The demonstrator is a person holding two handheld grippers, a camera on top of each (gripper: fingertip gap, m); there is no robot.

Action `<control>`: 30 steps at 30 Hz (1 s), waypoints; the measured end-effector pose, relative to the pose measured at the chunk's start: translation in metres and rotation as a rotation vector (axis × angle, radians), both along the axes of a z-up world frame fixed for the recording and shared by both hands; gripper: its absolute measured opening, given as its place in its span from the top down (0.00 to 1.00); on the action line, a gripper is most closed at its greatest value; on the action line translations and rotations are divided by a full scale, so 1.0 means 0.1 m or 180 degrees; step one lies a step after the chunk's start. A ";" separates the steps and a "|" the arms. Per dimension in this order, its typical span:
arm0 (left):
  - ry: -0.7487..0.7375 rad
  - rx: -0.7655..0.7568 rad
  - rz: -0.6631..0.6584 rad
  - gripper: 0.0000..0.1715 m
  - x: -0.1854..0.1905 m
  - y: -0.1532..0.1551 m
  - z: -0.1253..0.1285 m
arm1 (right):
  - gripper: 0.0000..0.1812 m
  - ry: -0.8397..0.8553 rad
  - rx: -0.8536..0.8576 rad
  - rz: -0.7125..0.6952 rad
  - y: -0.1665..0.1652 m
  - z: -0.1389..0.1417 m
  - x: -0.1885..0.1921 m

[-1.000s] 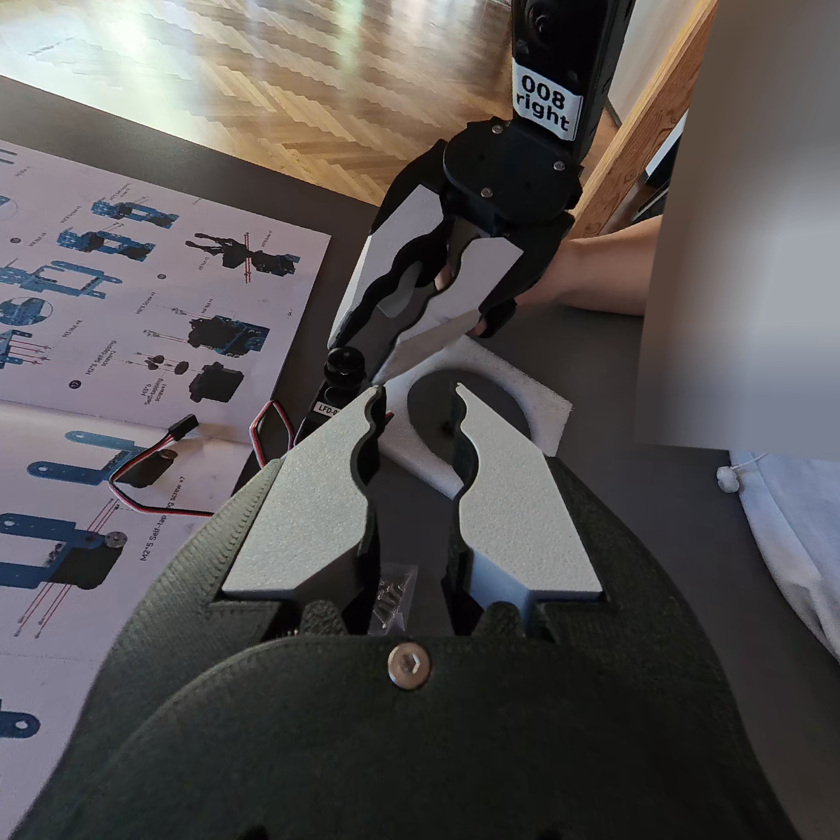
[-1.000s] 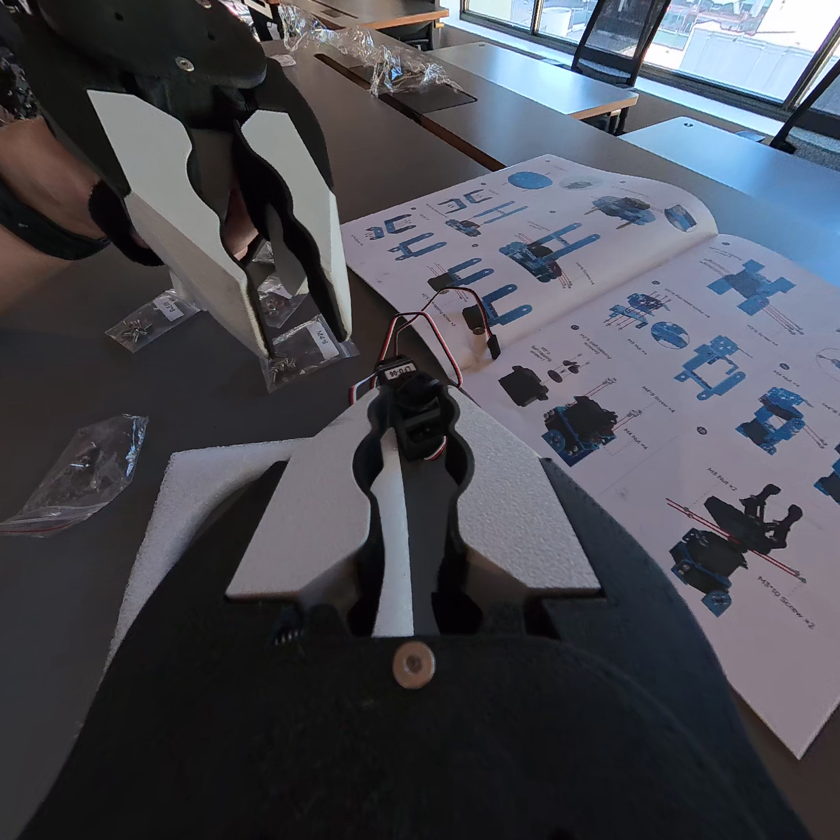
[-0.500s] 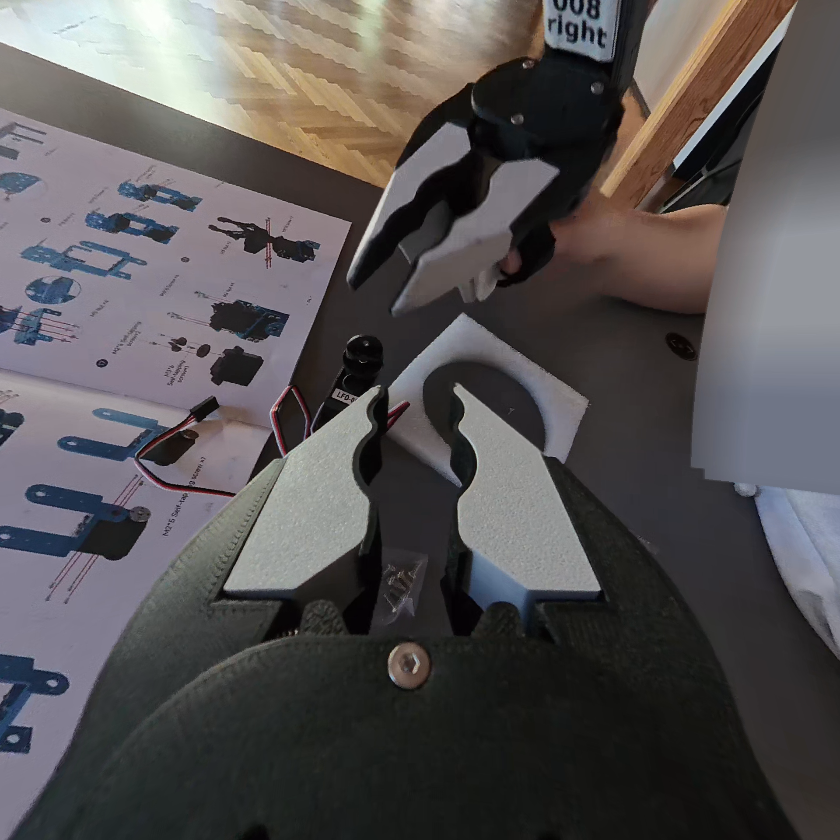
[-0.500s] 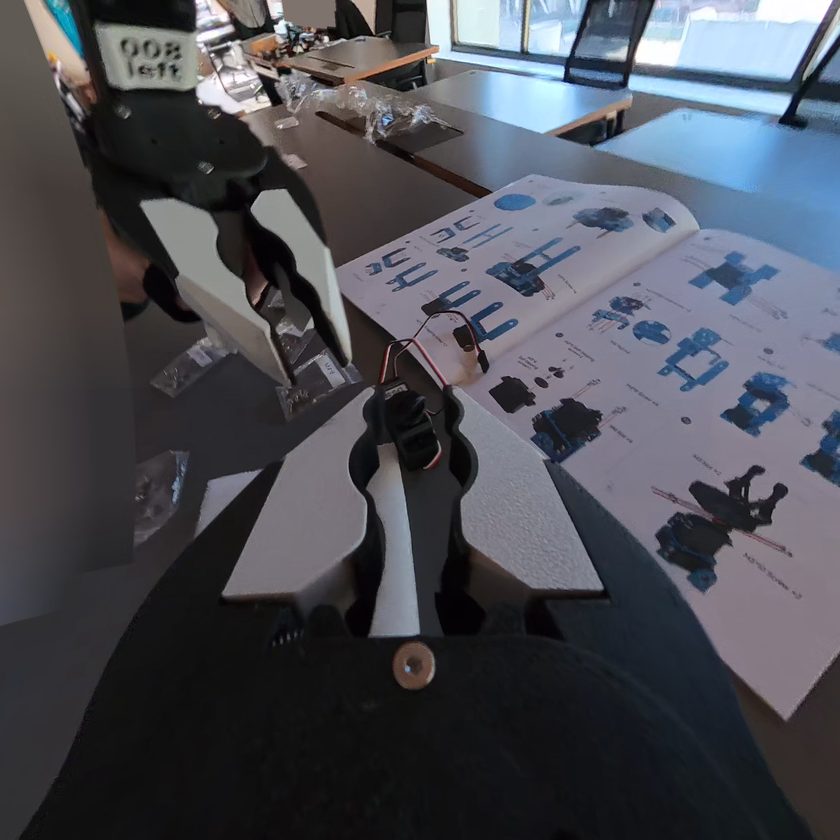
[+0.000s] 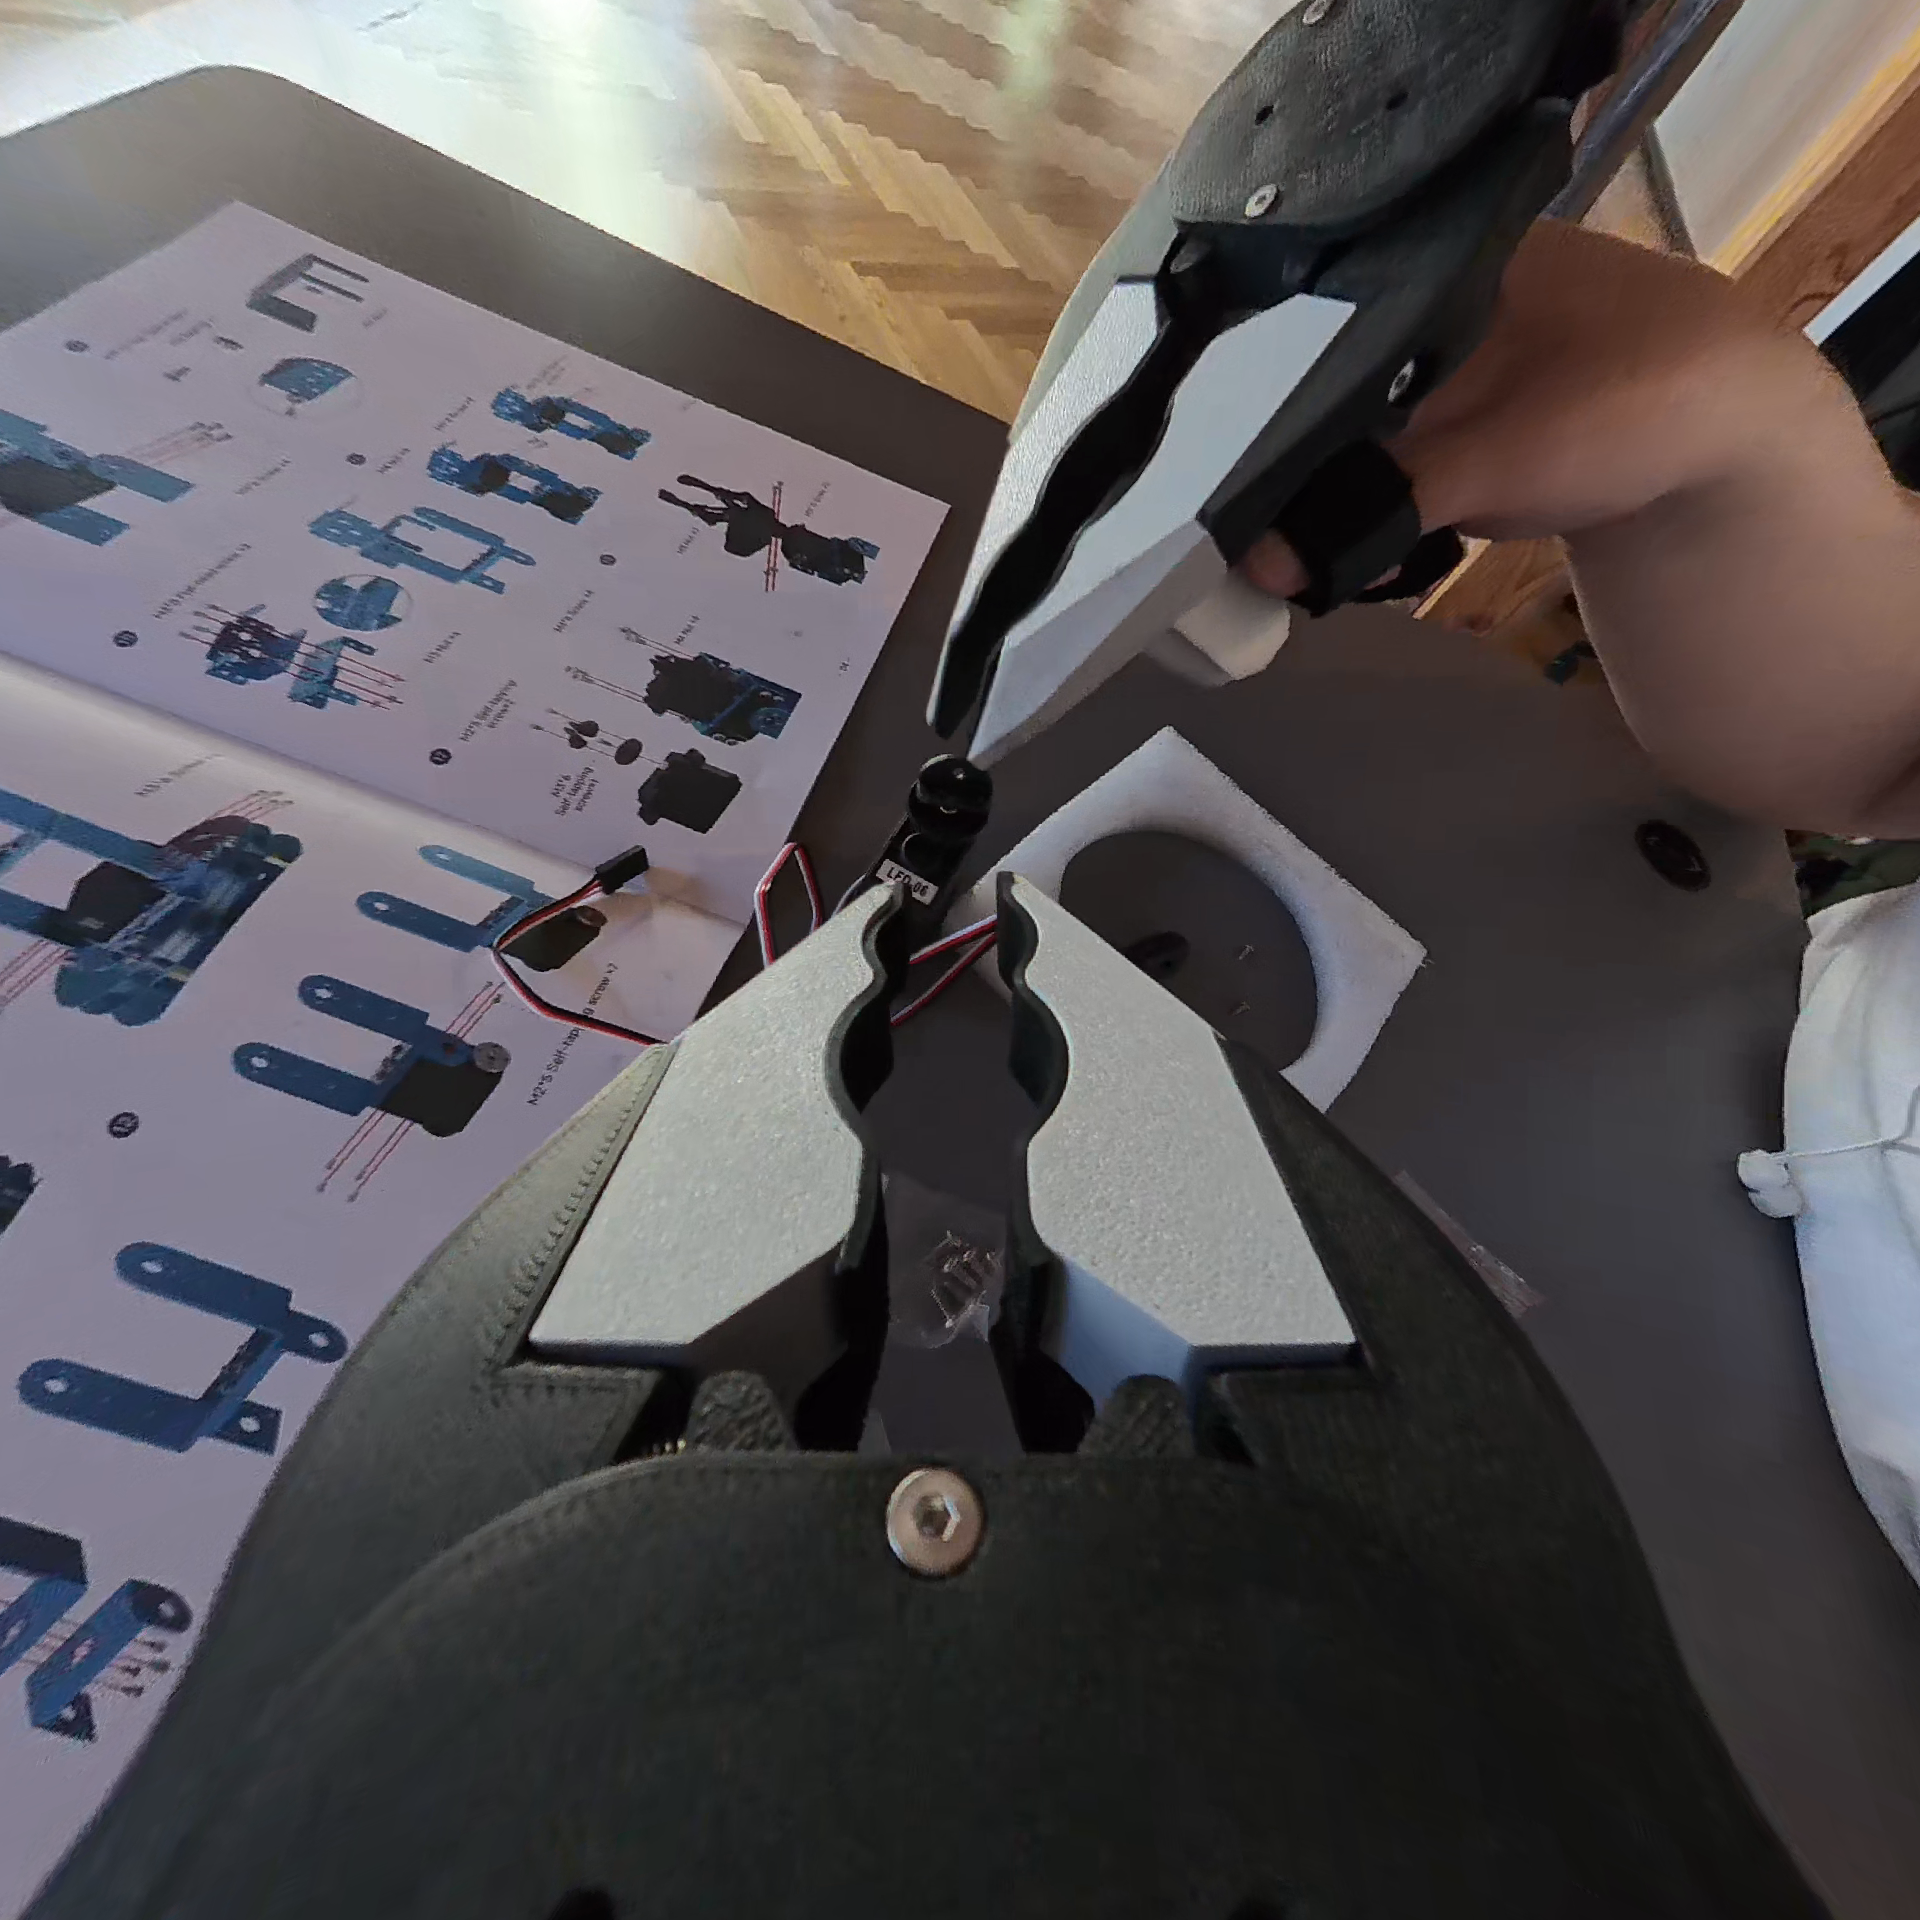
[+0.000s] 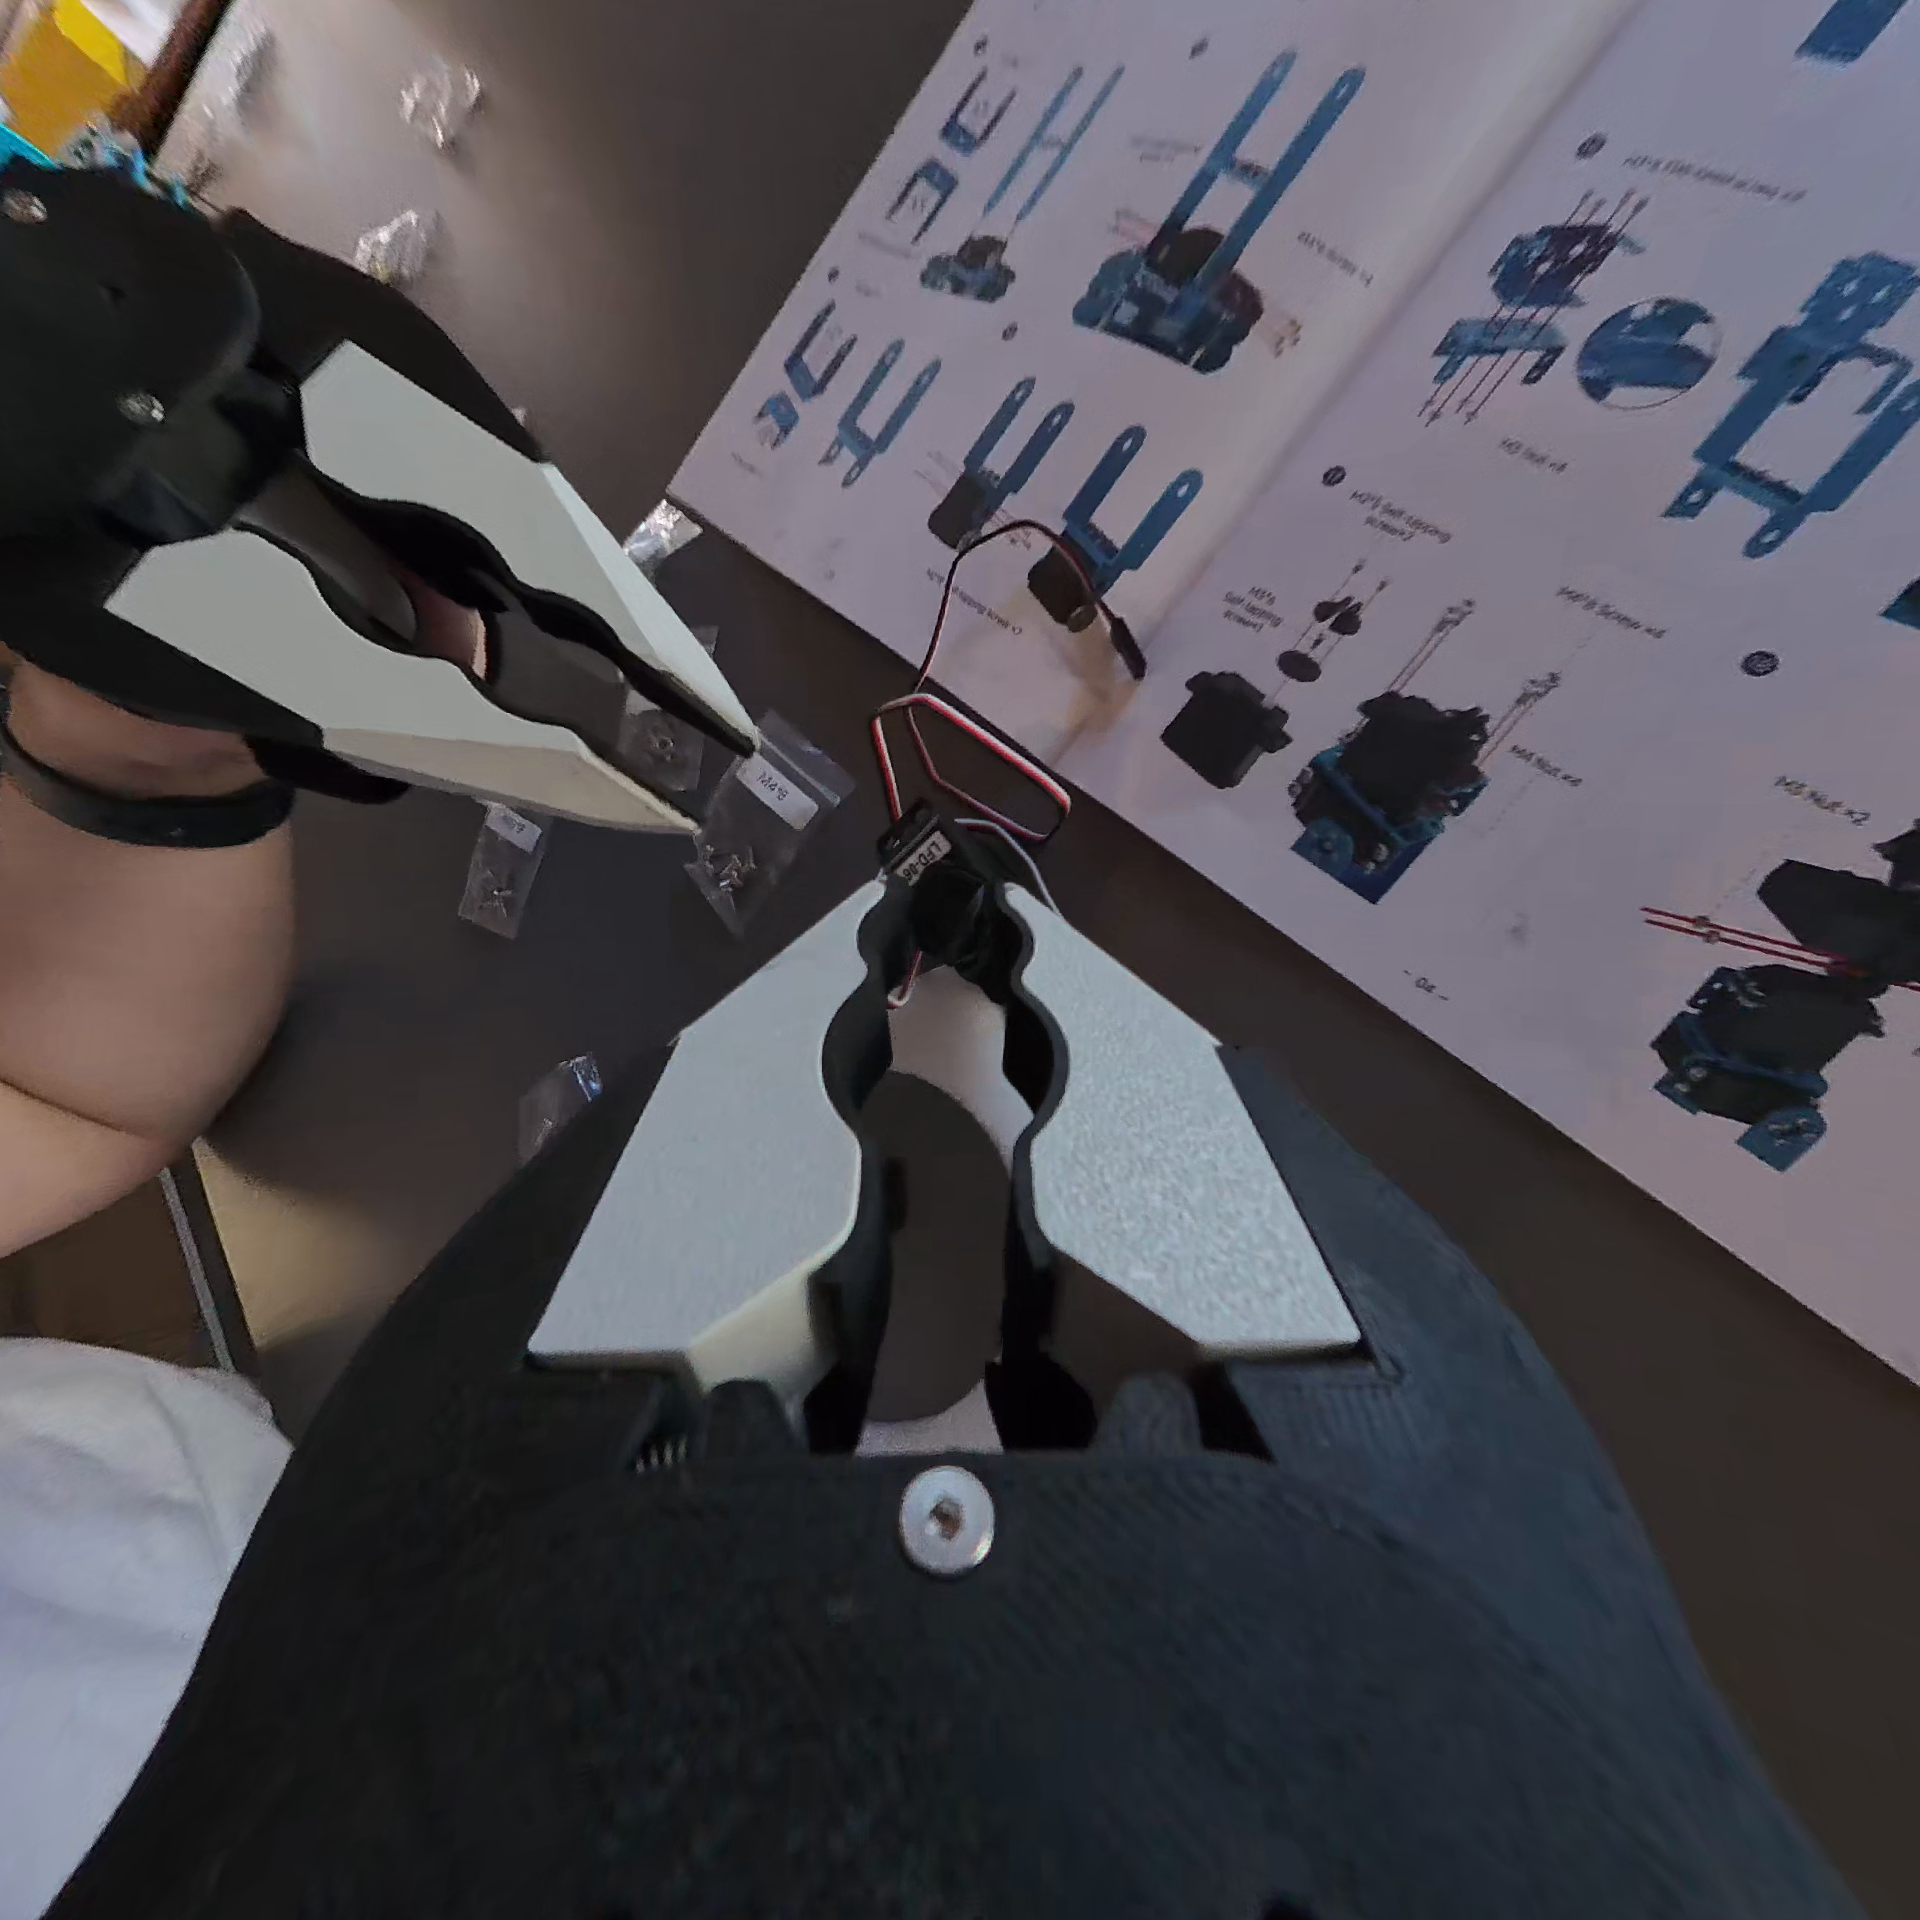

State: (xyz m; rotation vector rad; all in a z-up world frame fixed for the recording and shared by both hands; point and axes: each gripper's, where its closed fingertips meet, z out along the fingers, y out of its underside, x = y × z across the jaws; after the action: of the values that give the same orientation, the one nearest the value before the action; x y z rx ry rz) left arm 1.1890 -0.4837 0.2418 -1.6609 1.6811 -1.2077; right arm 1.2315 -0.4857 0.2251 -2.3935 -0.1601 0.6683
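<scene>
Our right gripper has dropped from its raised spot of half a second ago; its tips now close around the servo's black horn, though we cannot tell whether they pinch it. The servo stands on the table between the manual and the foam, its wire looped onto the page. Our left gripper stays part open, holding nothing, tips above a screw bag.
</scene>
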 end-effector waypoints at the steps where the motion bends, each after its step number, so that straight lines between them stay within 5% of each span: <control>1: -0.0006 0.0007 0.0014 0.92 -0.01 0.01 0.01 | 0.92 -0.0041 -0.0034 0.0007 0.00 -0.01 -0.01; 30: -0.0081 0.0048 -0.0039 0.91 0.01 -0.05 0.06 | 0.99 0.0301 -0.0087 -0.0096 -0.02 -0.08 0.03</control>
State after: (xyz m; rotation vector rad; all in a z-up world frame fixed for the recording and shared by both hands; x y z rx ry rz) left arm 1.1902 -0.4891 0.2483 -1.6220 1.6834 -1.2138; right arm 1.2342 -0.4873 0.2168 -2.3800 -0.0752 0.7723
